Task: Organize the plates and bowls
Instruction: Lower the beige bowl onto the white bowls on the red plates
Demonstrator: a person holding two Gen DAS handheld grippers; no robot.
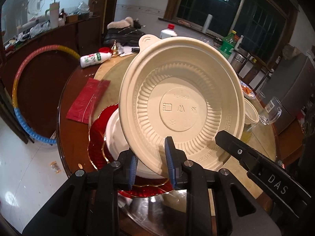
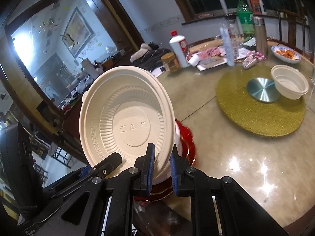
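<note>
Carrying a cream bowl [image 1: 183, 106], both jaws clamped on its near rim, tilted above the red plate [image 1: 96, 137]; next, lower it level onto a stack.

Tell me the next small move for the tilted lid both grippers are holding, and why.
Probably carry the lid clear of the white bowl on the red plate and level it. It hangs steeply tilted, pinched at its lower rim by the left gripper and the right gripper, its edge close over the bowl.
</note>
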